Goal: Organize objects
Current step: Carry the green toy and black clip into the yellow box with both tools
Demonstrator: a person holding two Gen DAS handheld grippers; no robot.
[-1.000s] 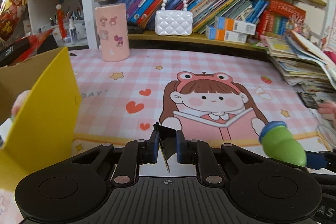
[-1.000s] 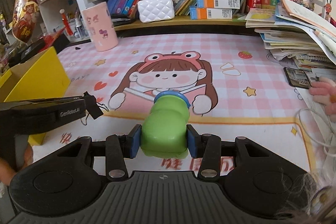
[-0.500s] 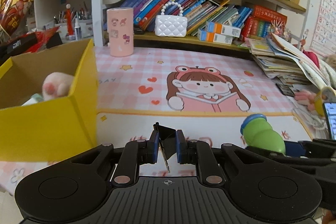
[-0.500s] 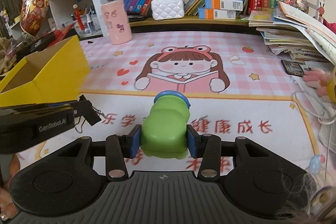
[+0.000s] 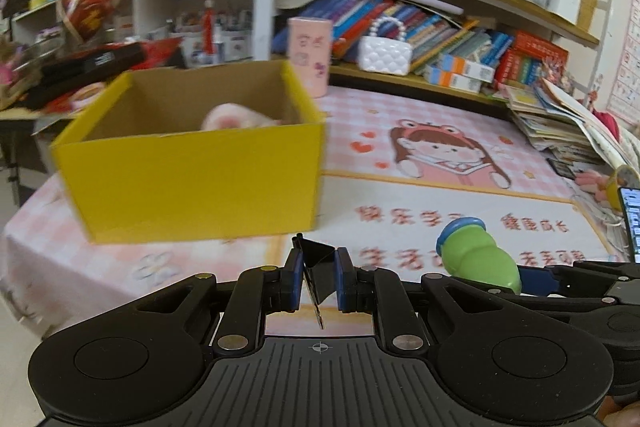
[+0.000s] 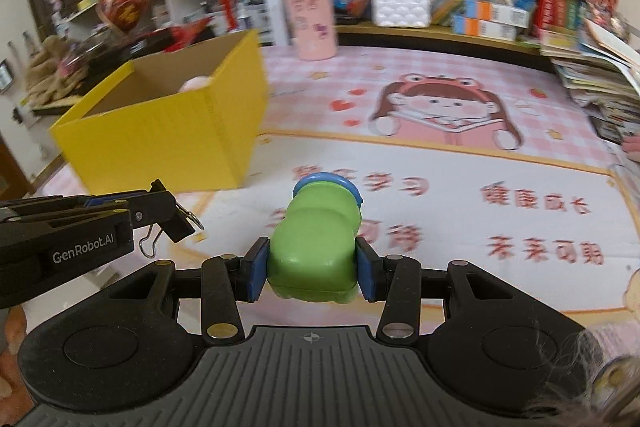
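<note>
My left gripper [image 5: 317, 279] is shut on a black binder clip [image 5: 316, 263], held above the table's front edge; from the right wrist view the clip [image 6: 170, 217] pokes out of that gripper at the left. My right gripper [image 6: 311, 269] is shut on a green toy with a blue rim [image 6: 316, 243], which also shows at the right of the left wrist view as the green toy [image 5: 476, 259]. An open yellow cardboard box [image 5: 192, 179] stands ahead and to the left, with a pink plush item [image 5: 232, 119] inside; the box [image 6: 168, 135] is at the left in the right wrist view.
A pink checked mat with a cartoon girl [image 5: 444, 155] covers the table. A pink cylinder [image 5: 310, 57] and a white quilted purse [image 5: 384, 53] stand at the back before the bookshelves. Stacked papers [image 5: 560, 123] pile up at the right, a phone [image 5: 632, 219] beside them.
Both grippers have drawn back from the shelves with their loads still held. The yellow box now shows whole, ahead and to the left, where before only its corner was in view.
</note>
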